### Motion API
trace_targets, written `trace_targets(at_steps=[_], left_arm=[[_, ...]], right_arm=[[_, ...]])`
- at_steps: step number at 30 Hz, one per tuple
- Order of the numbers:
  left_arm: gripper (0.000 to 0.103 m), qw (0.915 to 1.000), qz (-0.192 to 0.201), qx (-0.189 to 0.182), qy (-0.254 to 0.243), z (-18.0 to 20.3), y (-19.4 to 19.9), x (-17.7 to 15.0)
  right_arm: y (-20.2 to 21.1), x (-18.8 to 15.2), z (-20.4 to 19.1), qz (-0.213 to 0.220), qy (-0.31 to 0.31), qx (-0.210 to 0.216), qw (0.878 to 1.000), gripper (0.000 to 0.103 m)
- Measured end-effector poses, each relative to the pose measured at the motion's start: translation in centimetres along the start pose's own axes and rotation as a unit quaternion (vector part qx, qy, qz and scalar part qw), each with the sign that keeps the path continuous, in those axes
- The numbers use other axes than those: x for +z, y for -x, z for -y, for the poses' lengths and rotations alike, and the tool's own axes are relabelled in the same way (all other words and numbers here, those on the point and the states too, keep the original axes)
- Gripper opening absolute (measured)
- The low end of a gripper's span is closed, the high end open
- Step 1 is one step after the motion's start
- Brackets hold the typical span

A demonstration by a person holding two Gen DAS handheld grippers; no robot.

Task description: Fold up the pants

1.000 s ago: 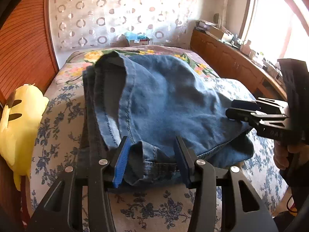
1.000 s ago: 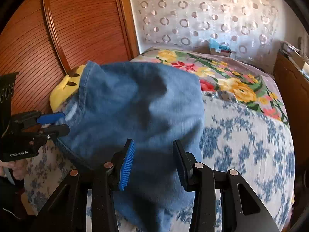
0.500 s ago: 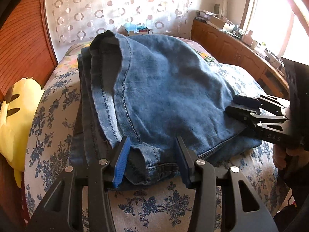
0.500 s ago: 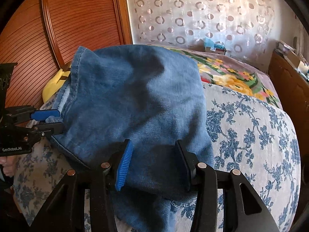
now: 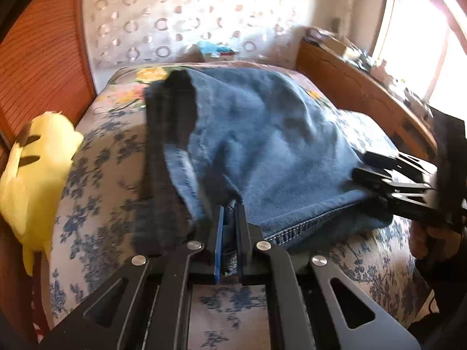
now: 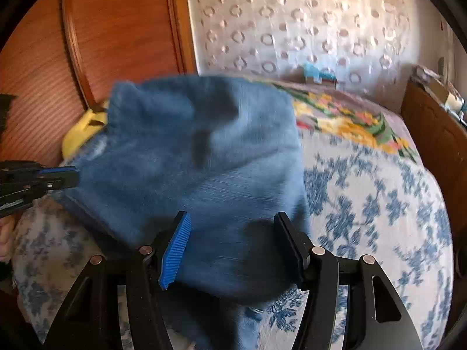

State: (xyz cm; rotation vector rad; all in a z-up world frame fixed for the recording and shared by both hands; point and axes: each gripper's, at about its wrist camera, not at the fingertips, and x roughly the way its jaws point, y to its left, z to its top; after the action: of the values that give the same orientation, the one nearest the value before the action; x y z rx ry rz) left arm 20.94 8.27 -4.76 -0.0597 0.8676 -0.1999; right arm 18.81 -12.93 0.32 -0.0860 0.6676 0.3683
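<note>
Since half a second earlier the left gripper (image 5: 229,227) had gone from spread jaws to clenched, its pads now pinching a bunched seam of the blue jeans (image 5: 271,145) near the front edge of the bed (image 5: 99,175). Over the same span the right gripper (image 6: 233,246) had widened; its jaws were opening, with denim lying between them but neither the blue pad nor the black one pressing on it. The left wrist view alone showed the dark inner side of the jeans turned up along their left edge, the stitched hem running along the front, a wooden sideboard (image 5: 359,96) with clutter under a bright window, and a hand (image 5: 423,242) below the right gripper at the bed's right edge. The right wrist view alone showed the jeans (image 6: 204,157) humped up over the left half of the bed, hiding most of the yellow plush toy (image 6: 81,131) by the wooden wardrobe (image 6: 116,29), while the flowered blanket (image 6: 350,119) at the far end and the blue-patterned cover on the right half lay bare. Both views were motion-blurred, so finer detail of the cloth could not be made out.
</note>
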Motion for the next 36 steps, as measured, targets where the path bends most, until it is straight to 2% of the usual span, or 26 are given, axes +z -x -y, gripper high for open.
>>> trace_targets(at_steps=[4,9,15,18,20,23,24,25,28,36], left_arm=[[0.009,1.0000,-0.007,0.006,-0.004,-0.5,0.0,-0.4],[0.010,0.9999,-0.011,0.001,-0.006,-0.1,-0.2,-0.3],[0.024,0.9994,-0.024,0.015,-0.021,0.1,-0.9,-0.1],[0.035,0.9992,-0.024,0.017,-0.026,0.2,-1.0,0.2],[0.046,0.9993,-0.019,0.017,-0.025,0.2,-0.8,0.3],[0.049,0.9994,-0.016,0.023,-0.022,-0.1,-0.6,0.8],[0.053,0.9994,-0.016,0.024,-0.022,-0.1,-0.6,1.1],[0.064,0.9994,-0.013,0.023,-0.021,-0.2,-0.6,1.3],[0.074,0.9994,-0.011,0.018,-0.029,0.1,-0.7,2.0],[0.076,0.9984,0.009,0.018,-0.052,1.2,-1.1,4.5]], right_arm=[[0.3,0.1,0.8,-0.016,-0.017,0.017,1.000,0.061],[-0.8,-0.3,1.1,-0.033,-0.012,0.007,0.999,0.061],[-1.7,-1.0,0.9,-0.035,-0.008,0.001,0.999,0.061],[-2.1,-1.5,0.9,-0.032,-0.005,-0.004,0.999,0.061],[-2.2,-1.7,0.6,-0.032,0.000,-0.010,0.999,0.061],[-2.3,-2.1,0.2,-0.033,0.000,-0.008,0.999,0.061],[-2.4,-2.0,0.2,-0.034,-0.002,-0.007,0.999,0.061],[-2.4,-2.1,0.2,-0.034,-0.003,-0.007,0.999,0.061],[-2.4,-2.0,0.1,-0.036,-0.002,-0.009,0.999,0.061],[-2.4,-1.9,0.2,-0.037,-0.003,-0.009,0.999,0.062]])
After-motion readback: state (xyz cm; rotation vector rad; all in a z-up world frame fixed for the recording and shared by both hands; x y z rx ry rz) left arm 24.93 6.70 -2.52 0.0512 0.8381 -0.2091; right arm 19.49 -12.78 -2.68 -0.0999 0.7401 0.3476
